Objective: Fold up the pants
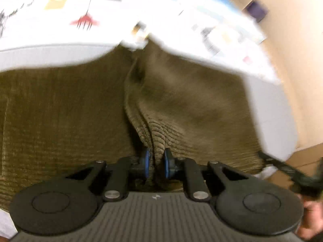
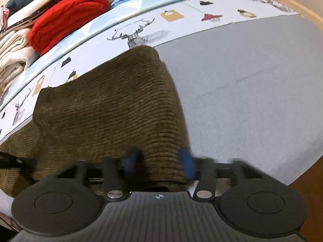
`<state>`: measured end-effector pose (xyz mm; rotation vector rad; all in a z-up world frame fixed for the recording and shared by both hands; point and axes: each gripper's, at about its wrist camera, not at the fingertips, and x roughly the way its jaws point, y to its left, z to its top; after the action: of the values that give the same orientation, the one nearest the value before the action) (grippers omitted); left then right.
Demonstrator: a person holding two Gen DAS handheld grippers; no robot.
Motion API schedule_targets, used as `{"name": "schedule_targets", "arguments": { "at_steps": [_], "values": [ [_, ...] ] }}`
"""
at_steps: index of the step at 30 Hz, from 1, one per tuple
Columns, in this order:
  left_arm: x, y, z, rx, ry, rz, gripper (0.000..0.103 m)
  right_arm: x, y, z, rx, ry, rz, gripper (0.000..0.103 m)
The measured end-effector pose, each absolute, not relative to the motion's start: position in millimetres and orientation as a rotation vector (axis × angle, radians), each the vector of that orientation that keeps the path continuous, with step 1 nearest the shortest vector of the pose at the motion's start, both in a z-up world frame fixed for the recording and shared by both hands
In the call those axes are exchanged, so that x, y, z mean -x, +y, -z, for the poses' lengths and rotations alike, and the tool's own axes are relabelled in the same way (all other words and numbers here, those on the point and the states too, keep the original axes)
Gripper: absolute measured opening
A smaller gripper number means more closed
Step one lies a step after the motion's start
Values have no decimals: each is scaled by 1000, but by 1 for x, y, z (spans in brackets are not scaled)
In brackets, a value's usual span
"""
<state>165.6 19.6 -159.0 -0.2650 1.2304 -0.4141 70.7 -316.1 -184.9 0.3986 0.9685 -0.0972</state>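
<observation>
Olive-brown corduroy pants lie spread on a bed. My left gripper is shut on a bunched ridge of the fabric, which rises in folds from between the blue pads. In the right wrist view a folded band of the pants runs from the patterned sheet down to my right gripper. Its blue pads are blurred and stand well apart, straddling the edge of that band, with cloth filling the gap and not visibly pinched.
The bed has a plain grey sheet and a white cover printed with deer. A pile of folded clothes, one red, sits at the far left. A hand shows at the lower right of the left wrist view.
</observation>
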Motion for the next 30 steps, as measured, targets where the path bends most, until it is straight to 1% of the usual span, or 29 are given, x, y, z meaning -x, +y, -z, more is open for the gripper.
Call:
{"name": "schedule_targets", "arguments": {
  "at_steps": [2, 3, 4, 5, 6, 7, 8, 9, 10, 11, 12, 13, 15, 16, 17, 18, 19, 23, 24, 26, 27, 28, 30],
  "values": [
    [-154, 27, 149, 317, 1198, 448, 15, -68, -330, 178, -466, 922, 123, 13],
    [-151, 25, 155, 306, 1221, 443, 17, -67, -336, 174, -474, 904, 142, 8],
    [-149, 20, 167, 254, 1271, 419, 19, -67, -340, 173, -463, 904, 169, 0],
    [-148, 13, 184, 158, 1336, 373, 21, -68, -344, 176, -440, 925, 222, 0],
    [-149, 8, 197, 89, 1380, 347, 25, -68, -348, 181, -434, 956, 271, 0],
    [-149, 9, 199, 79, 1367, 336, 33, -68, -354, 187, -461, 993, 298, 0],
    [-150, 11, 192, 82, 1332, 322, 32, -65, -357, 189, -496, 1008, 309, 0],
    [-149, 12, 180, 66, 1266, 306, 31, -61, -355, 186, -497, 986, 308, 0],
    [-146, 12, 169, 36, 1201, 302, 31, -58, -349, 177, -461, 941, 283, 3],
    [-142, 10, 156, 6, 1130, 319, 31, -56, -339, 167, -405, 891, 241, 4],
    [-137, 7, 149, 3, 1090, 355, 31, -55, -327, 158, -349, 842, 183, 4],
    [-136, 3, 149, 9, 1087, 396, 31, -55, -317, 153, -304, 814, 125, 4],
    [-133, -8, 165, -7, 1157, 462, 31, -57, -299, 155, -247, 826, 12, 12],
    [-132, -12, 179, -44, 1228, 486, 31, -60, -293, 163, -228, 879, -13, 18],
    [-129, -19, 197, -114, 1300, 499, 31, -64, -289, 176, -207, 970, -12, 20],
    [-126, -26, 201, -184, 1282, 510, 31, -66, -288, 189, -187, 1039, -5, 19],
    [-128, -27, 196, -205, 1265, 510, 31, -66, -287, 190, -189, 1043, 1, 19],
    [-133, -12, 167, -104, 1141, 452, 31, -62, -284, 165, -178, 918, 11, 18],
    [-135, -11, 164, -77, 1129, 438, 31, -62, -281, 167, -151, 927, 3, 18],
    [-146, -18, 180, -77, 1180, 385, 31, -69, -279, 190, -83, 1060, -4, 19],
    [-149, -19, 196, -111, 1258, 355, 31, -68, -277, 192, -63, 1053, -3, 18],
    [-155, -22, 209, -134, 1320, 343, 36, -71, -275, 187, -56, 1052, 4, 18],
    [-153, -16, 205, -108, 1308, 347, 34, -70, -275, 175, -86, 1019, 18, 19]
  ]
}}
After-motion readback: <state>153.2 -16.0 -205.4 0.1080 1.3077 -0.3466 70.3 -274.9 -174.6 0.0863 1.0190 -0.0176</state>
